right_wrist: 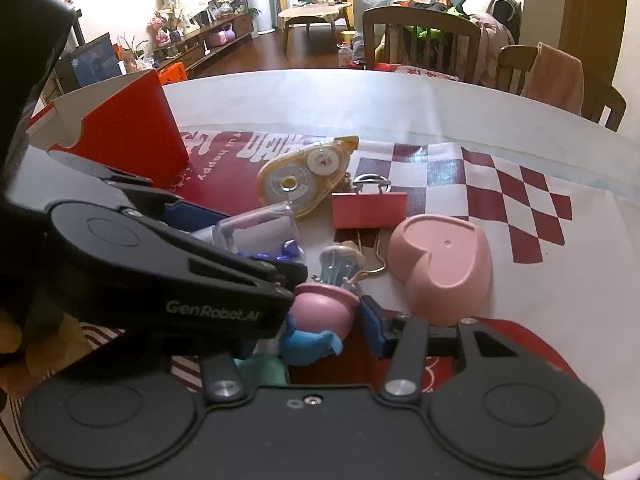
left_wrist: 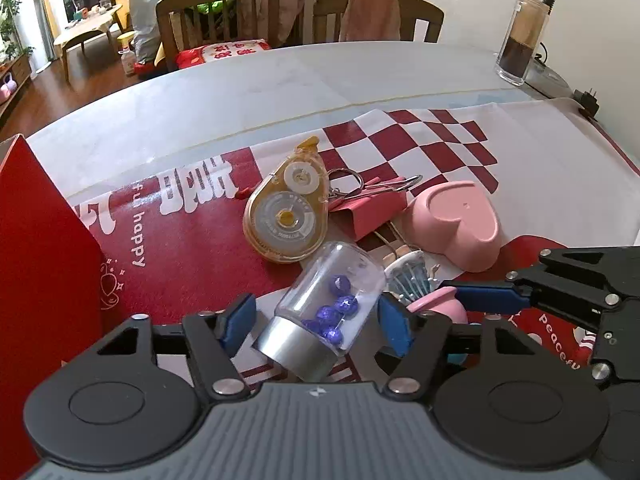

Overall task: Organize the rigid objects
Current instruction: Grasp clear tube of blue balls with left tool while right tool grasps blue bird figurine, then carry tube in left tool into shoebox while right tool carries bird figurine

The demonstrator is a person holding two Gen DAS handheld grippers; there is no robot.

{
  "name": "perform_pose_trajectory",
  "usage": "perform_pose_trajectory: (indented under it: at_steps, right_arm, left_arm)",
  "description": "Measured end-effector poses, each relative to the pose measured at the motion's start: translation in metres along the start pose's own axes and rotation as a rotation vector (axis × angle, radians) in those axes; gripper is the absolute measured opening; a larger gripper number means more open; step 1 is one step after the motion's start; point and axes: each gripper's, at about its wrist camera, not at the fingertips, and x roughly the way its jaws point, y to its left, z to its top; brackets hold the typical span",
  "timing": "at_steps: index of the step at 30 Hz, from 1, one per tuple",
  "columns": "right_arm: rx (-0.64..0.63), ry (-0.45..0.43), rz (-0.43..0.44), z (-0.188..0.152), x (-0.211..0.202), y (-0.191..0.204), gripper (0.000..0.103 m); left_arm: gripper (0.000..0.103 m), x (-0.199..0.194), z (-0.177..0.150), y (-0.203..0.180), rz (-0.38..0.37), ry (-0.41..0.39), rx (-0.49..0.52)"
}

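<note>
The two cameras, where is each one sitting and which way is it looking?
Left wrist view: sits on the left hand-held gripper, looking forward and down along its fingers at a clear bottle of purple beads between them; the right hand-held gripper's black fingers show at right.
Right wrist view: sits on the right hand-held gripper, looking down at a pink figurine; the left hand-held gripper crosses its left side.
Both share the yellow tape dispenser, red binder clip, pink heart dish and red box.
</note>
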Motion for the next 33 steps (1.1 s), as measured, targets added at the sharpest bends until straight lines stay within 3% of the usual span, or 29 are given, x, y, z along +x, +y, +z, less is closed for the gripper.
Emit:
perform_pose_trajectory:
  at_steps: [2, 4, 8, 33]
  right_arm:
    - [-0.001, -0.002, -0.002, 0.000, 0.000, -0.001, 0.045]
    - [0.006, -0.003, -0.005, 0.002, 0.000, -0.002, 0.038]
    - [0.033, -0.001, 0.005, 0.002, -0.001, -0.007, 0.036]
    - [0.058, -0.102, 0.035, 0.012, -0.083, 0.014, 0.033]
  left_arm:
    - [0.053, -0.001, 0.001, 0.000, -0.003, -0.004, 0.004]
    - [0.049, -0.002, 0.002, 0.001, -0.013, -0.005, -0.004]
    - [0.046, -0.005, 0.002, 0.007, -0.028, -0.007, -0.029]
    - [0.043, -0.079, -0.011, 0.016, -0.063, -0.060, -0.179]
